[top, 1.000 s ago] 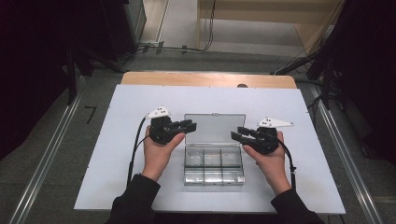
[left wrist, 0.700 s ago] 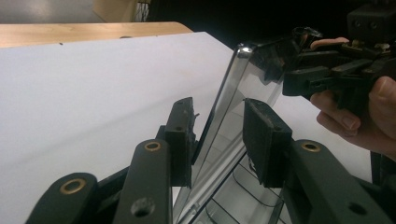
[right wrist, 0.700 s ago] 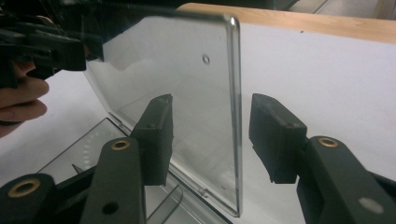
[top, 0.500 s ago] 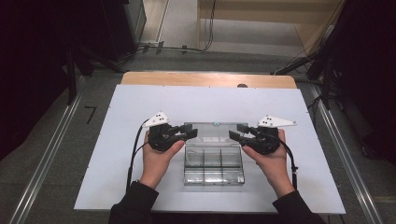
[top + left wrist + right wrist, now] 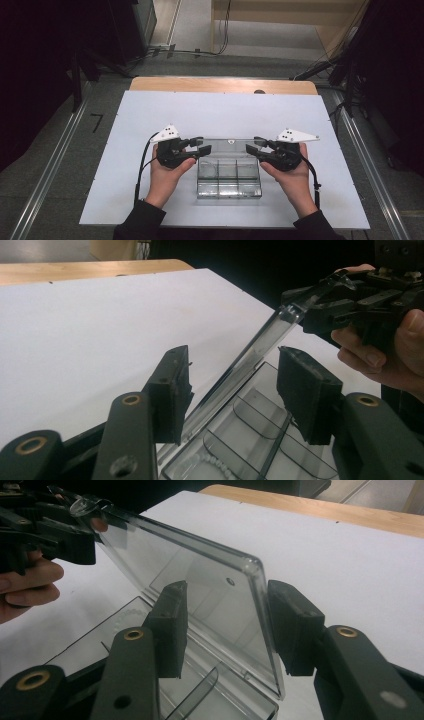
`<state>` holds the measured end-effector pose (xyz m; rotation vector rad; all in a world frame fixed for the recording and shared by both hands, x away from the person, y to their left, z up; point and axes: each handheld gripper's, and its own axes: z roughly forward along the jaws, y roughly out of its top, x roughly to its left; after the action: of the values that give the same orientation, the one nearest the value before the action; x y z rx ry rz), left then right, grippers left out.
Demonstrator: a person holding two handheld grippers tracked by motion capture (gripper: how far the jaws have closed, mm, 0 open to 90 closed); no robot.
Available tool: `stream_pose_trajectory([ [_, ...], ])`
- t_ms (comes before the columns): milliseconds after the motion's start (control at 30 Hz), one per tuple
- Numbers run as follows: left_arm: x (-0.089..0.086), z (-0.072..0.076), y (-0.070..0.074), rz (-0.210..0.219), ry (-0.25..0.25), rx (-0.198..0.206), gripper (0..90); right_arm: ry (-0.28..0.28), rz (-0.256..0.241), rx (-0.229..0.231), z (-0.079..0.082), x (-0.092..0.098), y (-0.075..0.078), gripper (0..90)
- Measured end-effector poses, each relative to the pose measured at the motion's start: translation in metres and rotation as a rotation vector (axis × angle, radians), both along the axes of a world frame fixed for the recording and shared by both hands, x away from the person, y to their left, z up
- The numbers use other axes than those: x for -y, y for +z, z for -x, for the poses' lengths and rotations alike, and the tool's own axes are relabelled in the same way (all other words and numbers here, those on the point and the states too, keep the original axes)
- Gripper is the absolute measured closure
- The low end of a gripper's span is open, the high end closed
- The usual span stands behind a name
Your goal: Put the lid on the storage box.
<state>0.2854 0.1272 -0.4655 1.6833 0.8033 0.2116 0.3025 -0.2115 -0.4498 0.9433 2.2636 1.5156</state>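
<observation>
White table [image 5: 150,130], empty clear box [image 5: 229,176] open

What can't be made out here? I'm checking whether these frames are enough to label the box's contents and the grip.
- Clear box compartments: high view too small to tell empty from filled; both gripper views cut off its near part.
- Lid: the left gripper and the right gripper straddle its edge with gaps, but contact is unclear.
- Lid latch: too small.
</observation>
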Motion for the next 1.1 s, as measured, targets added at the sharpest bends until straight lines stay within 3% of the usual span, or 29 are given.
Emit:
stream_pose_trajectory([
  [233, -0.015, 0.016, -0.005, -0.026, 0.024, 0.009, 45.6, 0.008, 0.01, 0.006, 0.008, 0.001, -0.001, 49.6],
  [467, -0.027, 0.033, -0.015, -0.04, 0.045, -0.003, 54.1, 0.007, 0.015, 0.007, 0.015, 0.002, -0.003, 48.5],
  [700, -0.026, 0.043, -0.022, -0.013, 0.021, -0.021, 71.3, 0.004, 0.014, 0.016, 0.021, 0.003, -0.006, 47.4],
  [900, -0.019, 0.046, -0.023, -0.028, -0.034, -0.007, 88.8, -0.001, 0.016, 0.022, 0.026, 0.004, -0.009, 45.9],
  [1100, -0.017, 0.046, -0.021, 0.0, -0.048, -0.009, 90.0, -0.007, 0.004, 0.017, 0.028, 0.007, -0.013, 45.4],
])
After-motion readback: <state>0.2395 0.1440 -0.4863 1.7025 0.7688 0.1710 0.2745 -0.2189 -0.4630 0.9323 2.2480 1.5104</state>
